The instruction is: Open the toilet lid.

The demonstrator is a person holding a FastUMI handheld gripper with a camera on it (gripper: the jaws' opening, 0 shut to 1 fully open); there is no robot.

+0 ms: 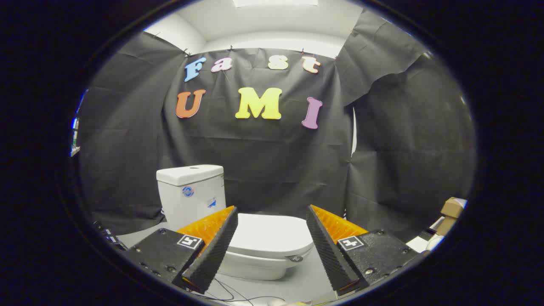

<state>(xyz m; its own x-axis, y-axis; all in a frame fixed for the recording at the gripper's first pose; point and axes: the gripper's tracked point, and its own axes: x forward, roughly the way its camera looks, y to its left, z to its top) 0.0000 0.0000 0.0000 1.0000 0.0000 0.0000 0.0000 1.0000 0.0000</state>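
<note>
A white toilet stands on the grey floor ahead of me. Its lid lies flat and closed over the bowl, and the white tank rises behind it on the left. My gripper is open, its two fingers spread wide with the lid seen in the gap between them, some way beyond the tips. Nothing is held between the fingers. The left finger covers part of the lid's left edge and the tank's base.
Black cloth walls close in behind and to both sides of the toilet. A cardboard box and some white items sit low at the right. Thin dark cables trail over the grey floor just below the bowl.
</note>
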